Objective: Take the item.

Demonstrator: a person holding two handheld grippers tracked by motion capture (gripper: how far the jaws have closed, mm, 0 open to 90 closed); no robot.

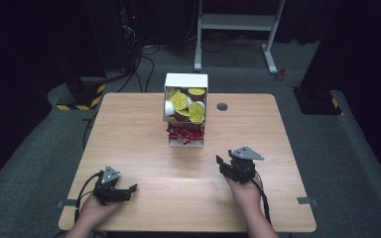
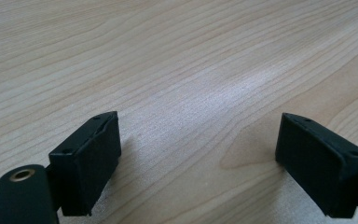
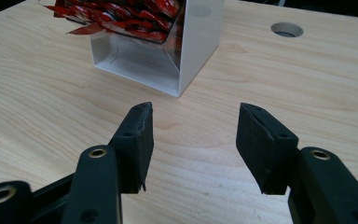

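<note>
Progress: nothing taken yet, by the look of it; the white rack (image 1: 186,110) at 12 o'clock on the counter (image 1: 144,148) looks full, and every pick seems left to do
Rack: yellow-lidded cups (image 1: 188,104) piled in the upper bay, red sachets (image 1: 184,133) in the lower tray; in the right gripper view the sachets (image 3: 121,16) sit at 11 o'clock, well apart from the fingers
Left gripper (image 1: 129,190): at 7 o'clock on the counter, fingers (image 2: 91,161) spread wide, grasping nothing, low over bare wood
Right gripper (image 1: 223,166): at 5 o'clock, fingers (image 3: 135,142) released and empty, aimed toward the rack
Counter: pale wood grain, a round cable hole (image 1: 222,106) at 1 o'clock beside the rack
Room: dark, grey carpet (image 1: 357,163), a white frame (image 1: 238,22) behind at 12 o'clock, yellow-and-black taped bases (image 1: 82,96) at 10 o'clock
</note>
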